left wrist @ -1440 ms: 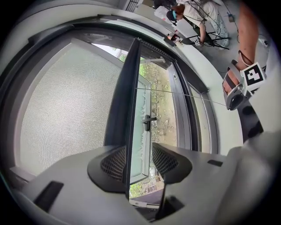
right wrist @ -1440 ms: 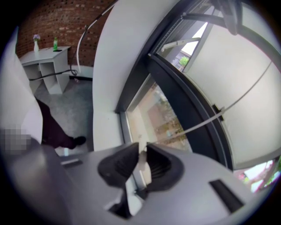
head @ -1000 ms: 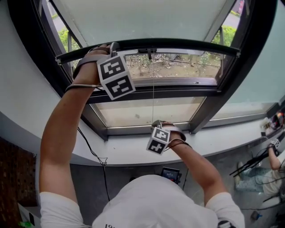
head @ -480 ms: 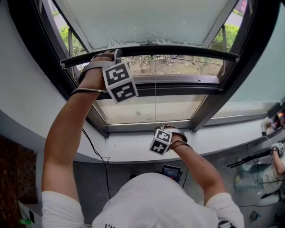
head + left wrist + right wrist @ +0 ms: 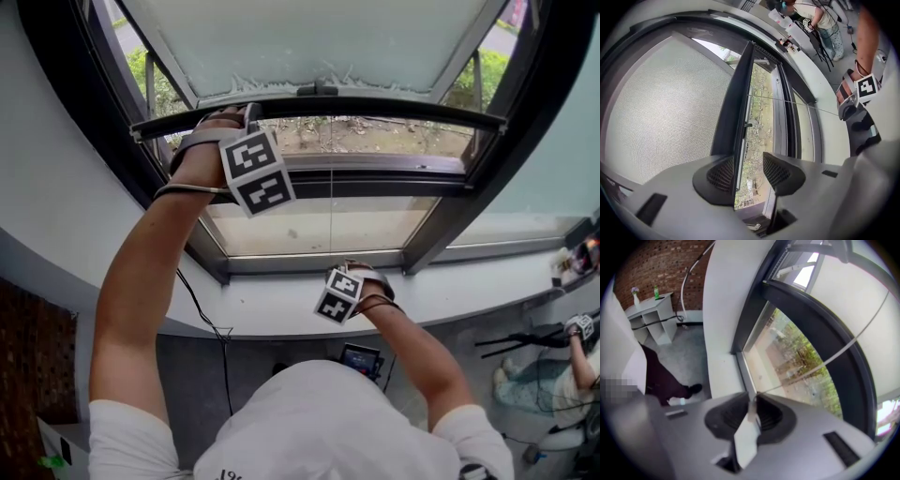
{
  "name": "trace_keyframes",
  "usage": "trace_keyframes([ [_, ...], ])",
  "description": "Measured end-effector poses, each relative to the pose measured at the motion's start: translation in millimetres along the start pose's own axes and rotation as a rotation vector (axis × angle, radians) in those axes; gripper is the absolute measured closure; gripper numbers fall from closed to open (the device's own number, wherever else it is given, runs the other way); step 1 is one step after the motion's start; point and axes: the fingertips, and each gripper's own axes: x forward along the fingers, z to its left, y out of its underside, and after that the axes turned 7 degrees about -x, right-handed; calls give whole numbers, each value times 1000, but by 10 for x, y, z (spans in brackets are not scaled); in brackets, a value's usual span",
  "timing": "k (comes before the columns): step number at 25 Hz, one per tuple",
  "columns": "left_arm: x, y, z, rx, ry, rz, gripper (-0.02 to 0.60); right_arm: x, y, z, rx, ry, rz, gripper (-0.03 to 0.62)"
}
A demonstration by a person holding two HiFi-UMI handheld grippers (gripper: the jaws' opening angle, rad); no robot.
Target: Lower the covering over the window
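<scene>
A pale mesh blind [image 5: 309, 47] covers the upper window and ends in a black bottom bar [image 5: 375, 105]. My left gripper [image 5: 246, 117] reaches over the bar's left end. In the left gripper view the bar [image 5: 738, 93] runs between the jaws of the left gripper [image 5: 749, 176]. One pad touches the bar, and daylight shows between the bar and the other pad. My right gripper [image 5: 342, 272] hangs lower, above the sill. It is shut on the white pull tab [image 5: 746, 441] of a thin cord [image 5: 331, 216] that rises to the bar.
A white sill [image 5: 281, 314] runs under the black window frame [image 5: 450, 216]. Below it lie a cable [image 5: 202, 319] and a small device [image 5: 359, 361]. A person [image 5: 553, 375] sits at the lower right. A white shelf [image 5: 651, 315] stands by a brick wall.
The bottom bar and my left gripper have come down a little, so more blind shows above. My right gripper has sunk slightly, still holding the cord tab.
</scene>
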Motion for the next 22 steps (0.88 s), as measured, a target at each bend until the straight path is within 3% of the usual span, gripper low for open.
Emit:
trace_keyframes([
  [7, 15, 10, -43, -15, 19, -2, 393, 66, -1, 30, 12, -20, 14, 533],
  [22, 237, 181, -561, 10, 113, 31, 351, 403, 246, 341, 34, -111, 85, 533],
])
